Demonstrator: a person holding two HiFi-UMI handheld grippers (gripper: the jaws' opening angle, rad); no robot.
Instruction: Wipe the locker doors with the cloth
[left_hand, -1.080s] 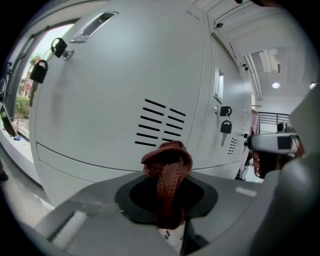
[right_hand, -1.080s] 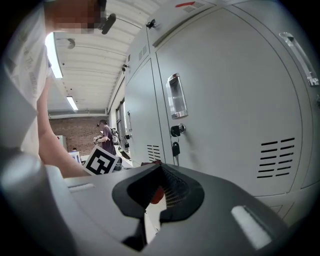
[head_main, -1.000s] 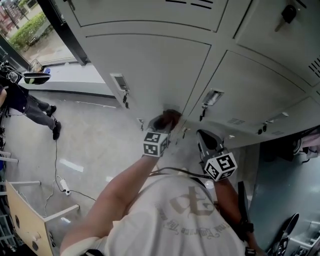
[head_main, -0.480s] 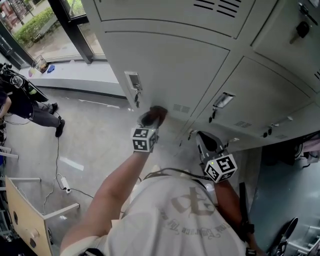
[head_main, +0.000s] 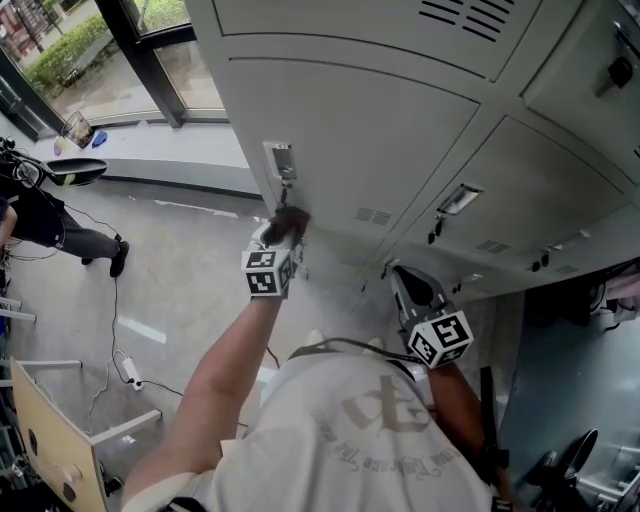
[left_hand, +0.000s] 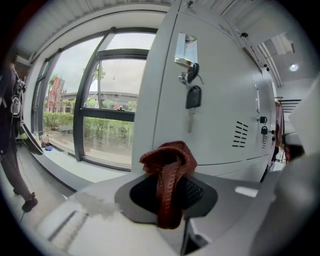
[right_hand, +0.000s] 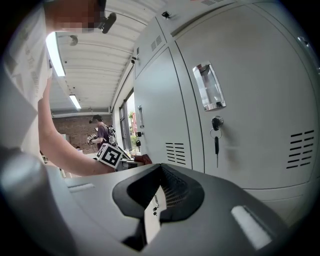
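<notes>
**A:** Locker doors (head_main: 380, 130) fill the top of the head view, pale grey and stacked in rows. There's a big window (left_hand: 100, 100) off to their left, above the grey floor (head_main: 170, 290).

**B:** And the action's on the left-hand door?

**A:** Right there! The left tongs (head_main: 287, 228) are up at that door's left edge with the arm stretched out. They're clenched on the cloth (left_hand: 167, 165), a reddish-brown knitted wad bunched between the jaws and poking above them.

**B:** Where does the cloth sit on the door?

**A:** Just under the latch plate (left_hand: 186, 49), right by the key (left_hand: 193, 97) dangling from the lock. The head view puts it at the door face, but I can't confirm contact.

**B:** And the other hand?

**A:** The right tongs (head_main: 408, 285) hang lower, near the person's chest, pointing at the next column of doors. The jaws are a narrow slit apart with nothing between them.

**B:** Any small details?

**A:** Vent slots (left_hand: 240, 134) sit low on the door, to the right of the cloth.
</notes>
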